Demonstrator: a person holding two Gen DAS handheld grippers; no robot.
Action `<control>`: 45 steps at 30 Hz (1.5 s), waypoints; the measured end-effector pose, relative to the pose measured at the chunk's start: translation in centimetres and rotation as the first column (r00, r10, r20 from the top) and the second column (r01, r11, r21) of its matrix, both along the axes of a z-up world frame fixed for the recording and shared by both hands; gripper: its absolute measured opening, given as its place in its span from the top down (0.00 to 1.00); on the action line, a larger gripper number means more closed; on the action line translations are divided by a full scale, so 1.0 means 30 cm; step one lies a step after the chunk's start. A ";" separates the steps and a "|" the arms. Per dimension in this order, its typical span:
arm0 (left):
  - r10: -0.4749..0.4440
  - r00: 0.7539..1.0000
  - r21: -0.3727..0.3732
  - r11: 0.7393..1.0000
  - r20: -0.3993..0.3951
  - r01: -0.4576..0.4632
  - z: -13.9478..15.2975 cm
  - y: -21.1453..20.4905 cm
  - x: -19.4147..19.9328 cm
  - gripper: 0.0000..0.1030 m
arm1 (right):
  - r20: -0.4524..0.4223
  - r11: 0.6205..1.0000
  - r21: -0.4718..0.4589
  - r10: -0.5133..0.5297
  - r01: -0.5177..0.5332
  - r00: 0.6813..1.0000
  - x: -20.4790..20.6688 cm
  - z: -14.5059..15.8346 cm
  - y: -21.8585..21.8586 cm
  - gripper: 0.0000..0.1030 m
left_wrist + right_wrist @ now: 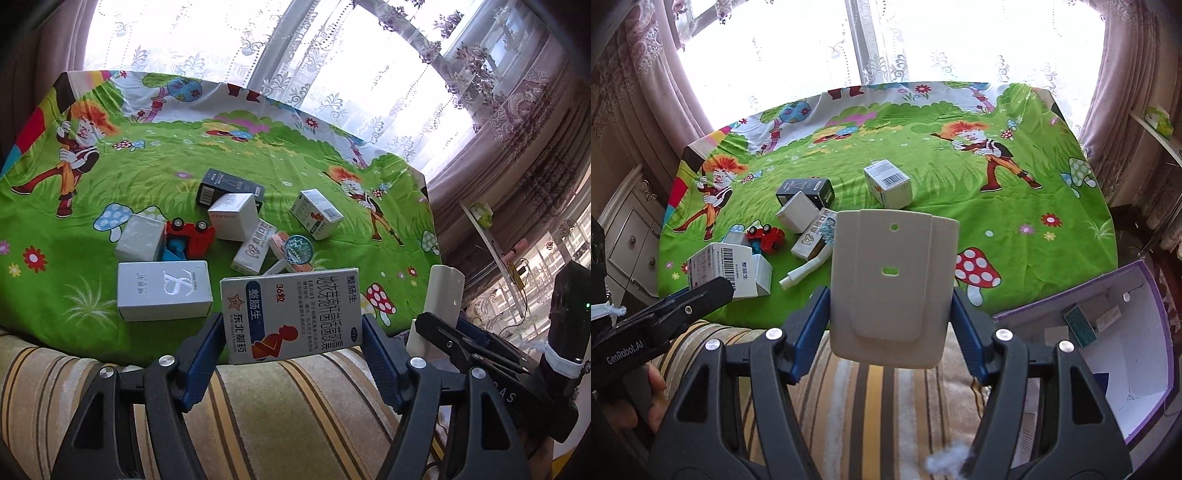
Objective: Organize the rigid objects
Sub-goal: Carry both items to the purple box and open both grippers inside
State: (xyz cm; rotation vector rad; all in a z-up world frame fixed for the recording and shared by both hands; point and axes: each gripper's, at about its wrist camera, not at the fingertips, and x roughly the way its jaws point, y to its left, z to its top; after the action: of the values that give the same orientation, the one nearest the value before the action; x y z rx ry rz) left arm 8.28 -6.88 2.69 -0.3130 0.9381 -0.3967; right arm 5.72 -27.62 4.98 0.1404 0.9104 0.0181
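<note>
Medicine box (291, 314) clamped in left tool (293, 345); right tool (890, 325) grips cream plate (892, 284)

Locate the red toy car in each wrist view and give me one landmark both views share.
Left wrist: the red toy car lies overturned left of centre, beside a grey box.
Right wrist: the red toy car sits left of centre, among the boxes.
Shared landmark: the black box behind the pile.
</note>
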 end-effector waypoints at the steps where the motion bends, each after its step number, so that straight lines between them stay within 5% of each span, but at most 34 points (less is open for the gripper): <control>1: -0.015 1.000 0.002 1.000 -0.003 0.015 0.002 -0.021 -0.006 0.29 | -0.001 1.000 0.001 -0.009 0.009 1.000 -0.012 0.000 -0.022 0.34; 20: -0.304 0.951 0.023 0.952 -0.056 0.305 0.011 -0.411 -0.112 0.29 | -0.063 0.969 -0.019 -0.246 0.245 0.967 -0.234 -0.061 -0.439 0.34; 37: -0.521 0.847 0.025 0.850 -0.104 0.526 -0.008 -0.688 -0.196 0.27 | -0.075 0.928 -0.061 -0.370 0.367 0.926 -0.305 -0.082 -0.591 0.33; 45: -0.503 0.855 0.015 0.861 -0.123 0.509 -0.017 -0.673 -0.188 0.26 | -0.076 0.933 -0.057 -0.360 0.356 0.930 -0.301 -0.079 -0.580 0.30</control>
State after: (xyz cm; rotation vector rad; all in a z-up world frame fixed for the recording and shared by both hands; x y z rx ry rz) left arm 2.65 -27.08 2.20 -0.0368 1.1413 -0.8484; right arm -3.31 -45.03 2.62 0.2687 0.9590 -0.3496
